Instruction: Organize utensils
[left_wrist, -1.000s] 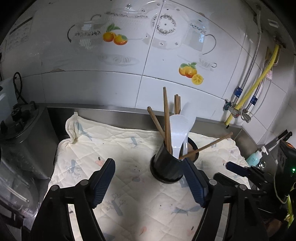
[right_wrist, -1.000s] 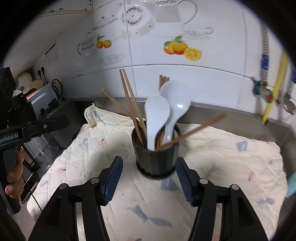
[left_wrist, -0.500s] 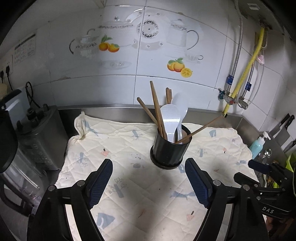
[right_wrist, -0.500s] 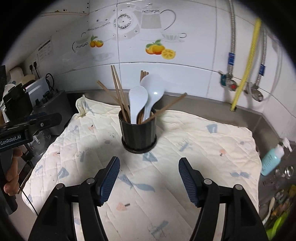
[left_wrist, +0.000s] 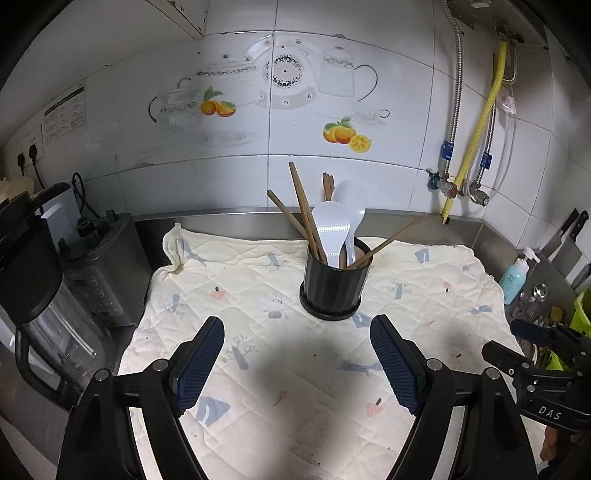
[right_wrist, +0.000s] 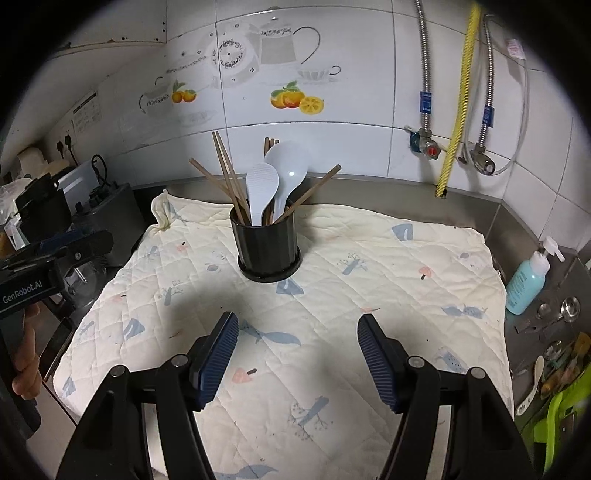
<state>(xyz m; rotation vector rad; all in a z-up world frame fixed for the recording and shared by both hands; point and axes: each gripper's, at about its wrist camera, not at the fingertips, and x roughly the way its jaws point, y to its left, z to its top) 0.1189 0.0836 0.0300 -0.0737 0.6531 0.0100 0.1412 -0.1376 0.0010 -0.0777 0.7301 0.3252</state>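
"GenRobot.AI" reads on the left gripper (right_wrist: 55, 254), "DAS" on the right gripper (left_wrist: 535, 369). Both grippers' fingers (left_wrist: 199, 365) gape wide, empty. The black holder (right_wrist: 266, 243), on the quilted mat (right_wrist: 369, 258) covering the bench, contains chopsticks (right_wrist: 225, 170) and two white spoons (right_wrist: 288, 166).

Open quilted mat (right_wrist: 388, 258) all round the utensil holder (right_wrist: 266, 247); chopsticks (right_wrist: 225, 170) splayed overhead.

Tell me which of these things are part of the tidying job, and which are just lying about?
Job: holder, chopsticks, two white spoons.

Lying about: quilted mat, soap bottle, blender, knives.
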